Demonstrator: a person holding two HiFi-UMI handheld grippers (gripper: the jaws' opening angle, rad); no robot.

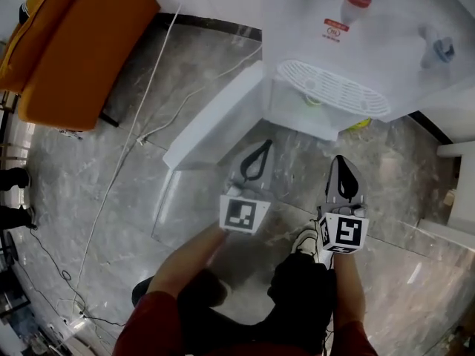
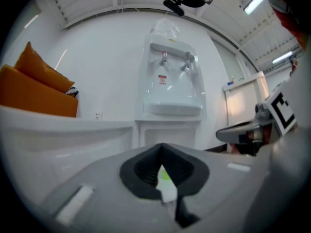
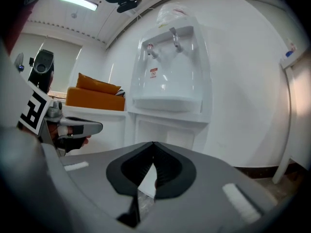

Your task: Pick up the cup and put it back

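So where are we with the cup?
Nothing looks done yet. The left tool and right tool are shut and empty, held before the dispenser. Its lower door stands open; a green thing inside, maybe the cup, sits untouched. To do: grasp it, lift it, put it back.

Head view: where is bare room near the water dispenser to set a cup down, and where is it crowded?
The drip tray on the dispenser is bare. The floor between the orange sofa and the open door is free, but white cables cross it. Crowded: before the cabinet, where the left gripper, right gripper and a shoe stand.
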